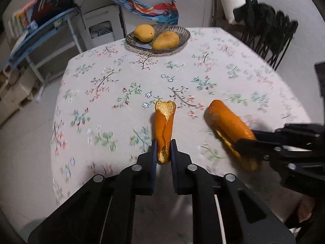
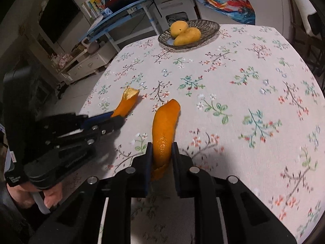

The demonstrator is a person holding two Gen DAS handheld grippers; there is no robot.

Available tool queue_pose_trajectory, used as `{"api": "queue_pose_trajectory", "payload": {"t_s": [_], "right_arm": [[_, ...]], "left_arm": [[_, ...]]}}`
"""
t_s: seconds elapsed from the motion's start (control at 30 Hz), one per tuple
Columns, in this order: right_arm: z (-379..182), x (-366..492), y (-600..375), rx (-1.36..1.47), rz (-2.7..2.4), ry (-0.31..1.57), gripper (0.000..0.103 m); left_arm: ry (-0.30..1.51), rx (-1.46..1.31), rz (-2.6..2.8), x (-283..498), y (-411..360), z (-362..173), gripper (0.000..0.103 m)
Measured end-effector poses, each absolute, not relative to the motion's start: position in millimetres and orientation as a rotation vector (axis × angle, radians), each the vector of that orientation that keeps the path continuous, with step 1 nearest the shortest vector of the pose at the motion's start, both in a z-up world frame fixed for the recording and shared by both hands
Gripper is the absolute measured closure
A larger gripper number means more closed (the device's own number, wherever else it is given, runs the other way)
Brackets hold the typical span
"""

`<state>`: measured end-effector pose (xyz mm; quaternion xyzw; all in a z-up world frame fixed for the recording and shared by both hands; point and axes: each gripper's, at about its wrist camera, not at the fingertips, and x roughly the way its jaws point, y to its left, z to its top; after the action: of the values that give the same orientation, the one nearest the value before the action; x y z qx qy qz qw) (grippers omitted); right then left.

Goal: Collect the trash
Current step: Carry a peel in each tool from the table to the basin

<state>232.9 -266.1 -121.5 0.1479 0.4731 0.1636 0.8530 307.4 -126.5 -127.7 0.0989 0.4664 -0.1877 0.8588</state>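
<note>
No writing is sharp enough for me to read; a small white label on my left gripper's body is a blur. My left gripper (image 1: pixel 164 149) is clamped on the torn peel (image 1: pixel 165 126), near the table's (image 2: pixel 254 81) near left edge. My right gripper (image 2: pixel 161 152) pinches the longer peel (image 2: pixel 165 126) close to the near edge. A floral cloth covers the table. At the far edge, a patterned dish (image 2: pixel 209 27) holds two mangoes (image 2: pixel 185 32). Beyond it stand a blue-framed rack (image 1: pixel 42 34) piled with clothes and a black chair (image 1: pixel 270 32).
</note>
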Motion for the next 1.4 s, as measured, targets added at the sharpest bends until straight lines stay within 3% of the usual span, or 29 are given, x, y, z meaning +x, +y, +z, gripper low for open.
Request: {"api": "queue_pose_trajectory", "payload": {"t_s": [0.53, 1.4], "right_arm": [[-90, 157, -285, 0.47, 0.361, 0.854, 0.084], [-86, 77, -292, 0.513, 0.353, 0.788, 0.084]], "left_arm": [[0.86, -0.008, -0.28, 210, -91, -92, 0.091], [0.768, 0.052, -0.286, 104, -86, -83, 0.091]]}}
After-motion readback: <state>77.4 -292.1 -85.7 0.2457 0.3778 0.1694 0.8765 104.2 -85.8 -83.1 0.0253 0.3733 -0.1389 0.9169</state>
